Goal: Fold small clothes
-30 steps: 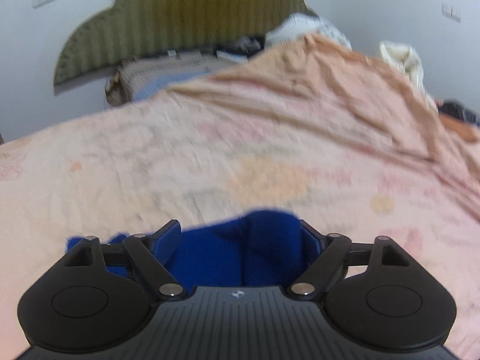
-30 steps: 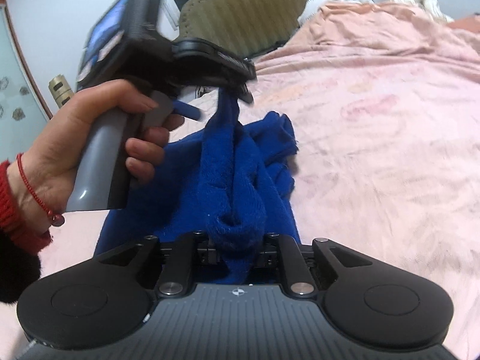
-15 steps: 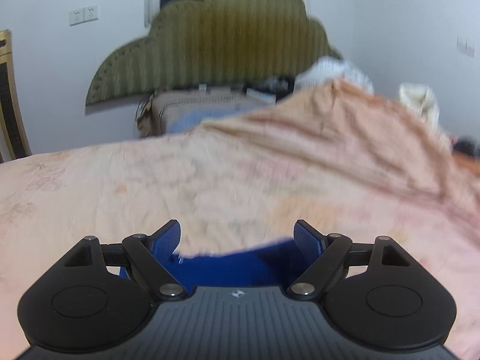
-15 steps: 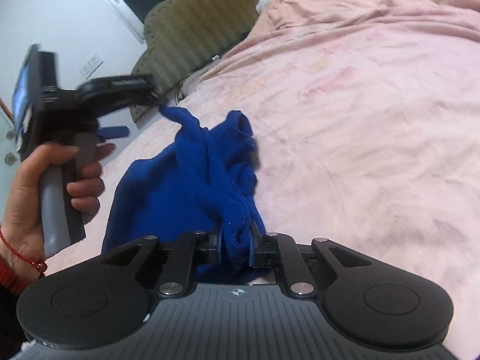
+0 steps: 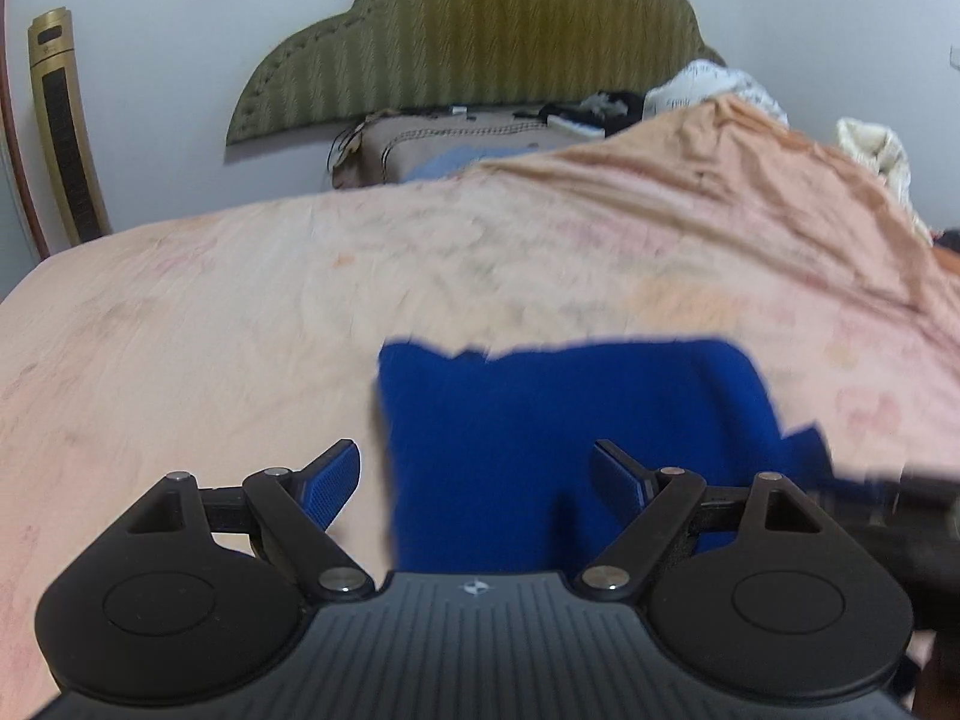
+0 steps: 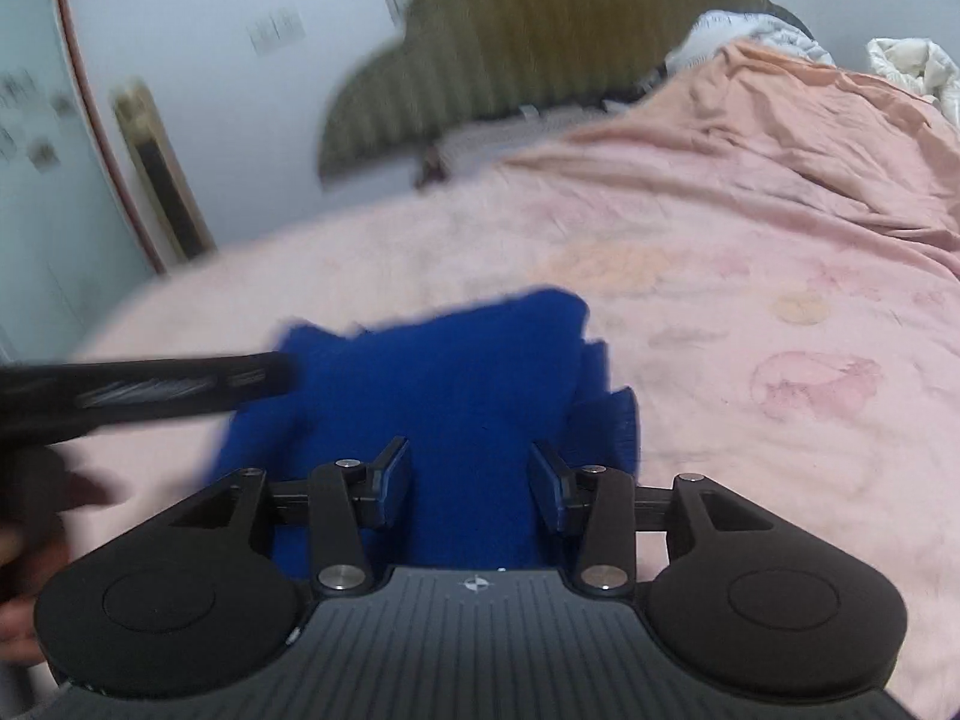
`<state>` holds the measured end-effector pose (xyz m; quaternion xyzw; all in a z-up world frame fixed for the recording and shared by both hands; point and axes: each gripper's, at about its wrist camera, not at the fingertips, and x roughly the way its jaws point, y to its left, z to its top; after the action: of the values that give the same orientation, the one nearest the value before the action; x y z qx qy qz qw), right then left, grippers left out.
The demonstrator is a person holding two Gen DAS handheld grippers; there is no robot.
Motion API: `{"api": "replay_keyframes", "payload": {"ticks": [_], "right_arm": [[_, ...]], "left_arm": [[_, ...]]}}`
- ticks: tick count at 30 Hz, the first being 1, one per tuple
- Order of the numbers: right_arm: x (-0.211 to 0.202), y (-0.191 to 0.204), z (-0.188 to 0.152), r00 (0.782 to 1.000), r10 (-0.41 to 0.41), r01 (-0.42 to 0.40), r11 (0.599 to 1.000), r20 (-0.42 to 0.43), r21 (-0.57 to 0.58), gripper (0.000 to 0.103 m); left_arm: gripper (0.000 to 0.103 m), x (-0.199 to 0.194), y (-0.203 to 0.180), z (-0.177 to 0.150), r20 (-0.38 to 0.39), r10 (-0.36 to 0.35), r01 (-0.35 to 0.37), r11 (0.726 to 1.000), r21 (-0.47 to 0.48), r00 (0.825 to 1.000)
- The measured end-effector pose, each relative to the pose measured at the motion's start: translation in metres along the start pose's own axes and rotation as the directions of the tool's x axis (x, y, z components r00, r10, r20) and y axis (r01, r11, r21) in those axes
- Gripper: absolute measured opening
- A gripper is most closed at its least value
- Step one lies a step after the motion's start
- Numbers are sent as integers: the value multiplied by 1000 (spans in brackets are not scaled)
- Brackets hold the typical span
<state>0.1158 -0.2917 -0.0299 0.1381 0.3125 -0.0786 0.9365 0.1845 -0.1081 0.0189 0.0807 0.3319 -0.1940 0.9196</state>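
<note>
The blue garment [image 5: 570, 438] lies spread on the pink bedspread [image 5: 210, 330], on the side of it far from the olive headboard [image 5: 480, 24], and both tools hang right over it. The left hand-held gripper [image 5: 477, 474] points down at the cloth with its jaws spread wide; the garment's left edge runs up between them and neither pad presses on anything. The right hand-held gripper [image 6: 470, 489] has just been opening its jaws, and there it is, parted, blue pads standing off either side of the fabric below with no pinch. In the right wrist view the left tool shows as a dark blurred bar reaching in over the garment's near-left corner, a hand [image 6: 36, 516] smeared beneath it. The garment's far edge, the one toward the headboard, looks ragged in both views, with a loose flap sticking out at its right side. A gold tower unit [image 5: 63, 120] stands by the wall left of the headboard.
</note>
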Motion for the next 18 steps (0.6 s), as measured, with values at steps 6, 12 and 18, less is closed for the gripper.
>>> {"api": "replay_keyframes", "payload": {"ticks": [6,12,18], "right_arm": [[-17,-3,-7,999,-6,6,1000,40,-12,52],[-21,-14,-14,999,-44,44,999,9,16,55],[-51,-30,-21,1000,7,-9,998,30,54,86]], "left_arm": [[84,-1,10,-26,-33,-12,12,1000,-11,999],[84,-18,19,-37,-29,-30,29,999,-35,999],[89,-25,45,-40,8,-110,110,993,-45,994]]}}
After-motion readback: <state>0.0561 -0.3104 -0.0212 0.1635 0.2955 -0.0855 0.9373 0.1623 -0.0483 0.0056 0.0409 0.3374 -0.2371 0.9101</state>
